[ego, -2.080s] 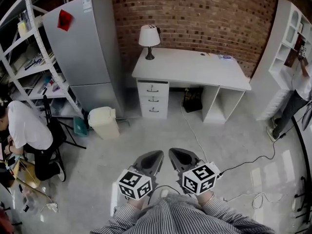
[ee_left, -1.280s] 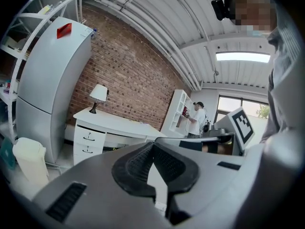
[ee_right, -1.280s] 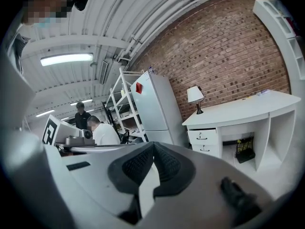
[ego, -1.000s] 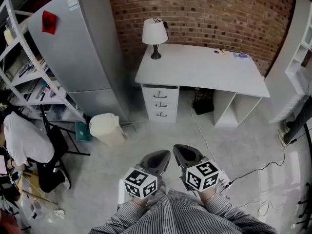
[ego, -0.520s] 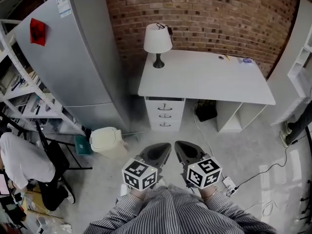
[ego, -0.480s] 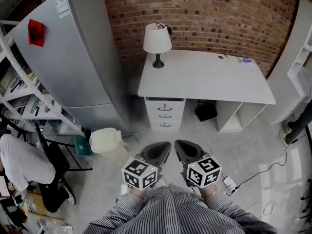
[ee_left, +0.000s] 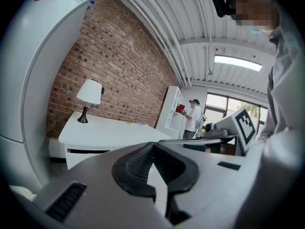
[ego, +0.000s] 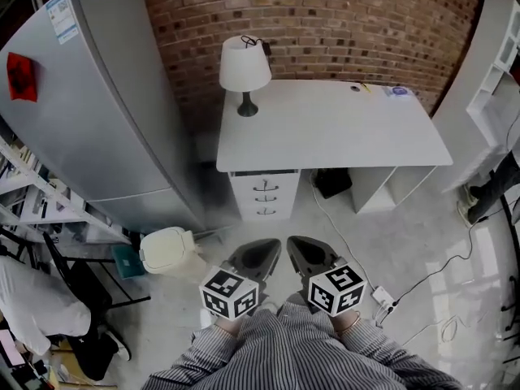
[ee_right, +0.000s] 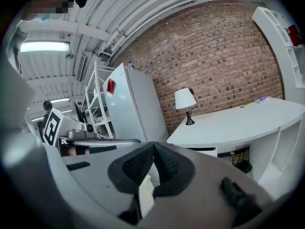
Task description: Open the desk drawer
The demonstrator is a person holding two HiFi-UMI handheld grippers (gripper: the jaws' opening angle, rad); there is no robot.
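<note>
Evidently an approach stage. Both tongs are riding at the bottom centre of the head view. The left gripper [ego: 264, 250] and the right gripper [ego: 305, 250] are lying side by side, each with its jaws pressed together on nothing, well apart from the desk [ego: 325, 124]. The desk is standing against the brick wall [ego: 325, 23] in the upper middle of the frame. Its drawer stack [ego: 264, 197] is sitting under the left end of the top, below the lamp [ego: 244, 67], with all three fronts appearing closed.

By this reading, the person is needing to come closer. One pair of jaws should be spreading before it reaches a drawer's small dark handle, then closing on it and drawing straight back and level. A sideways tug would be risking a jammed drawer.

Only the head view is showing the three handles, the fridge [ego: 89, 112] at left and the bin [ego: 166, 250] at lower left. The two gripper views are showing the ribbed pads meeting tip to tip, which the head view is not resolving. The left gripper view is also showing a person [ee_left: 194, 116] standing at a white shelf unit [ee_left: 171, 109] at mid-frame.
</note>
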